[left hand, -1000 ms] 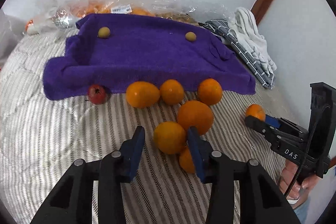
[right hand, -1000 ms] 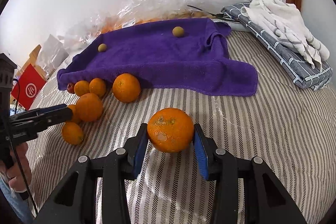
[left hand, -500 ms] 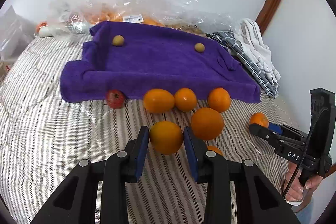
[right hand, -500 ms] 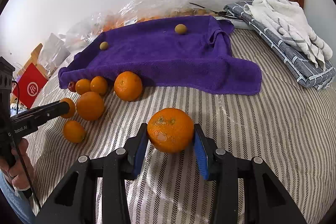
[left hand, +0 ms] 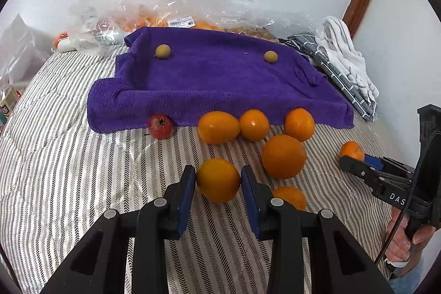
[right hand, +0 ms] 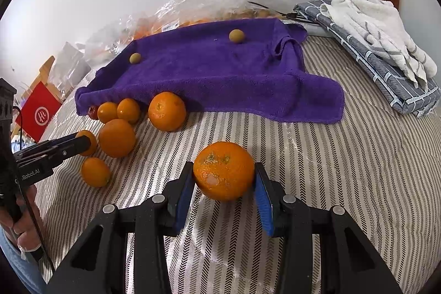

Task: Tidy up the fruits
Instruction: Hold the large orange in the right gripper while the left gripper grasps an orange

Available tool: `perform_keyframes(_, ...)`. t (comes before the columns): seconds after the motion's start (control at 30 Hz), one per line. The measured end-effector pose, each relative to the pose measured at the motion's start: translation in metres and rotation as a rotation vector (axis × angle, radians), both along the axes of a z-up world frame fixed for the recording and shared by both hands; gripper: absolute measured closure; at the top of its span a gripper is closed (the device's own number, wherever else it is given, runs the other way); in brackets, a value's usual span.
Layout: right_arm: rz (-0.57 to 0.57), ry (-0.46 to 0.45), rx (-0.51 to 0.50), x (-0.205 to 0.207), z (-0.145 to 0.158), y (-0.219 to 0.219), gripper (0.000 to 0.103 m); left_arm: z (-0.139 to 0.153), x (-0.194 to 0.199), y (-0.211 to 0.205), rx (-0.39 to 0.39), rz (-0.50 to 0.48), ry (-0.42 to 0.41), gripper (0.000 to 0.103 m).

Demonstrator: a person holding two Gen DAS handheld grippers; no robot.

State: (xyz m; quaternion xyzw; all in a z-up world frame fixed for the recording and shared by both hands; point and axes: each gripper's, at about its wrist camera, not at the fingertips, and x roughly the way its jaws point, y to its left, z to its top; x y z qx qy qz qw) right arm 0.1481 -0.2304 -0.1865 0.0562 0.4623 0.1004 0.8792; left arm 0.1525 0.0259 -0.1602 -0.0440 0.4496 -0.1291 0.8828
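The left gripper (left hand: 218, 181) pinches a smooth orange (left hand: 218, 180) between its blue pads, one pad on each side of the fruit, above the striped bedcover (left hand: 69, 170). The right gripper (right hand: 223, 178) likewise clamps a larger, rougher-skinned orange (right hand: 223, 170), whose pale scar faces the camera low on its near side; both fruits are close to round, so no long axis can be told. Just right of the left gripper's orange lies a big orange (left hand: 284, 156), with a smaller one (left hand: 290, 197) nearer, partly hidden behind the right finger. Farther off, a row sits against the near edge of the purple towel (left hand: 220, 79): a small red apple (left hand: 160, 126) at the left, then an oval orange (left hand: 218, 127) with its long axis running left to right, then two rounder oranges (left hand: 254, 124) and (left hand: 299, 124). Two small greenish fruits (left hand: 163, 51) and (left hand: 270, 56) rest on the towel's far part, well apart. Behind the towel lies a crumpled clear plastic bag (left hand: 193, 10).
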Motion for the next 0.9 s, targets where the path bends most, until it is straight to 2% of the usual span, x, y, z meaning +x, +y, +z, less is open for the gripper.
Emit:
perform_keyframes(0.17,0.001,0.0,0.001,0.001,0.0,0.0,0.061,0.0,0.0,0.0,-0.002,-0.001,0.002,0.07)
perform_keyframes(0.33,0.002,-0.001,0.006,0.001,0.0,-0.001,0.061,-0.009,0.005,-0.003,0.009,-0.003,0.042,0.07)
perform_keyframes(0.5,-0.001,-0.003,0.012,0.001,0.0,-0.002,0.061,-0.008,0.004,-0.007,0.046,-0.009,0.02,0.07)
perform_keyframes(0.7,-0.005,-0.004,0.015,0.0,0.001,-0.003,0.061,-0.006,0.001,-0.009,0.055,-0.02,-0.003,0.071)
perform_keyframes(0.9,-0.011,-0.004,0.018,0.0,0.001,-0.003,0.061,0.005,-0.006,-0.01,0.054,-0.023,-0.072,0.071)
